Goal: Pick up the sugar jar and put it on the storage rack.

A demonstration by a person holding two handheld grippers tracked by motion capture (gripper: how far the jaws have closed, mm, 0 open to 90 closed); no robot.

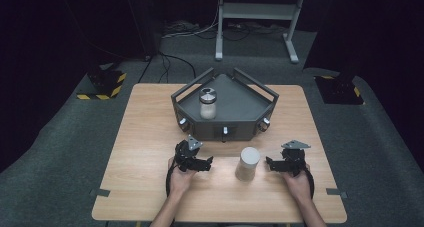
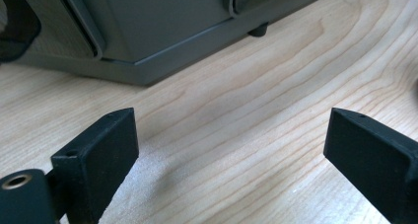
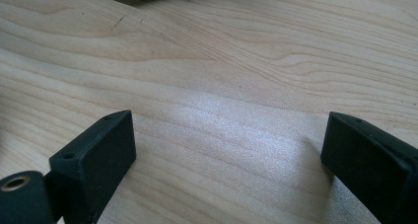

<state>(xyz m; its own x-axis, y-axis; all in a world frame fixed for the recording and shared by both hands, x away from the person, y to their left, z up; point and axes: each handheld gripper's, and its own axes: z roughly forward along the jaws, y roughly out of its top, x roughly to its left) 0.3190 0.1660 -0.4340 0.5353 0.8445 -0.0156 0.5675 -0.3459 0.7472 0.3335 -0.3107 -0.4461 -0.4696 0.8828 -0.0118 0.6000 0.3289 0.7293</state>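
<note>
High view: left gripper (image 1: 209, 161) and right gripper (image 1: 268, 162), jaws spread and empty, flank a white cylinder (image 1: 247, 163) on the wooden table (image 1: 145, 137).

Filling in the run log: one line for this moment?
left gripper: open, empty | right gripper: open, empty | white cylinder: upright between them, untouched | jar: in grey tray

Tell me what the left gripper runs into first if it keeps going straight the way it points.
Probably the grey tray: in the left gripper view it stands straight ahead of the open left gripper, past bare table. Depth is uncertain.
</note>
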